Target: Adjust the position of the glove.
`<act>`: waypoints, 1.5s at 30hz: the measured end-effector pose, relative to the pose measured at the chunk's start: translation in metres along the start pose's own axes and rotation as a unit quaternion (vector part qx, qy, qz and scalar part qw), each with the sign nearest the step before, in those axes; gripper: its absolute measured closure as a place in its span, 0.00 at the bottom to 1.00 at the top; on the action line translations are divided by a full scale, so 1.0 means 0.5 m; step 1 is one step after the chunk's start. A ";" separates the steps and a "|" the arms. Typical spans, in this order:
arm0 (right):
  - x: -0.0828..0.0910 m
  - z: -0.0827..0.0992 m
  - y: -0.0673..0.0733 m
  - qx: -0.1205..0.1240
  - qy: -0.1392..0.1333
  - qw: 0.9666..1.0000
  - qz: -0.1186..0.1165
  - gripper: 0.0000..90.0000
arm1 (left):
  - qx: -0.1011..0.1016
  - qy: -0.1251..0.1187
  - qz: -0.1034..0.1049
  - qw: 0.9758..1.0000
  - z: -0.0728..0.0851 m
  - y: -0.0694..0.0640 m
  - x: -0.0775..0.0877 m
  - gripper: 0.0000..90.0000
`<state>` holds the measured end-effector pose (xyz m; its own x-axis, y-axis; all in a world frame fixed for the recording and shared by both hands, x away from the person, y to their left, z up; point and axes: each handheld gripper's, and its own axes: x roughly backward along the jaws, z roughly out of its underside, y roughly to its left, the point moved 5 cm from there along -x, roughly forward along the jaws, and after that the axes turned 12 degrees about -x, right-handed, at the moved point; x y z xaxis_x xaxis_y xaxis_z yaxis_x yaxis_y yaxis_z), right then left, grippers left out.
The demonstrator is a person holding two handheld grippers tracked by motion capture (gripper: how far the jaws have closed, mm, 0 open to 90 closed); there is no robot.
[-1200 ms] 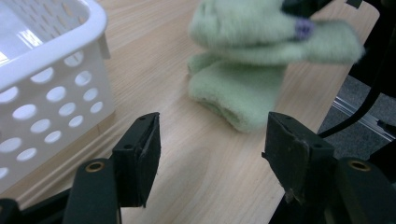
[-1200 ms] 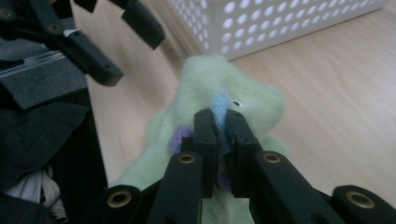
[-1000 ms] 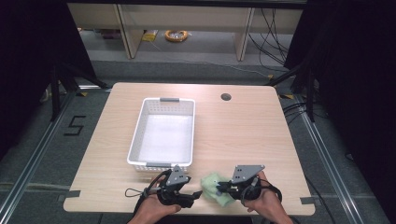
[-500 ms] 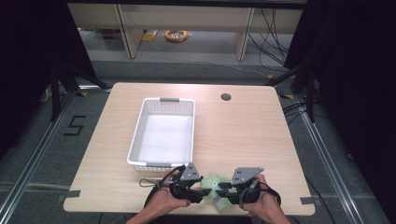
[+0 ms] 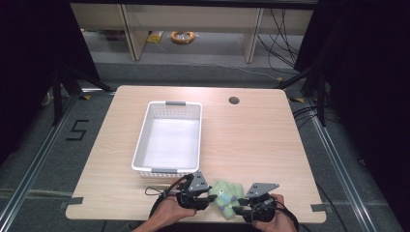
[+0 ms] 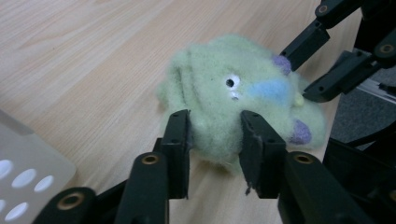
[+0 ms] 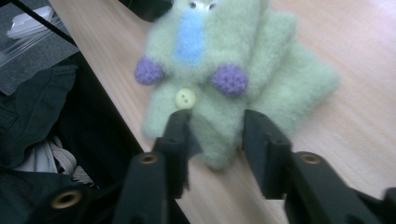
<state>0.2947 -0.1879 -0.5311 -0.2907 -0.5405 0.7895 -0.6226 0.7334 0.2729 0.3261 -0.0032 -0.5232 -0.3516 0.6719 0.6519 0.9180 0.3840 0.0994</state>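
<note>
The left gripper (image 6: 212, 135) has just been closing, and its 2 jaws now pinch one end of a green felt toy (image 6: 233, 93). The right gripper (image 7: 212, 135) has its jaws narrowly parted around the toy's other end; whether its pads press the felt cannot be told. The toy, with blue nose, purple knobs and a yellow button (image 7: 185, 98), lies on the wooden table (image 5: 261, 140) near its front edge, between both grippers. Behind stands a white perforated basket (image 5: 145, 140).

Black tongs (image 5: 211, 197), brass screws, grey plates, black cables
</note>
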 end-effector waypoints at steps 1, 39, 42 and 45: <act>-0.004 0.000 -0.003 0.003 0.000 1.000 0.001 0.76 | 0.001 0.003 -0.001 1.000 0.000 -0.002 0.000 0.76; -0.011 -0.114 -0.079 0.077 0.002 0.997 0.014 0.94 | 0.103 -0.041 0.032 0.993 0.000 -0.064 0.007 0.79; -0.006 -0.112 -0.077 0.051 0.009 0.998 0.021 0.84 | 0.120 -0.043 0.035 0.991 0.004 -0.061 0.012 0.73; 0.003 -0.113 -0.086 0.044 -0.013 0.999 0.024 0.73 | 0.133 -0.052 0.024 0.989 0.008 -0.044 0.029 0.66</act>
<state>0.3622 -0.1970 -0.5107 -0.3407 -0.5164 0.7856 -0.6681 0.7209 0.1842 0.2999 0.0005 -0.5192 -0.3384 0.7501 0.5682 0.8580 0.4939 -0.1409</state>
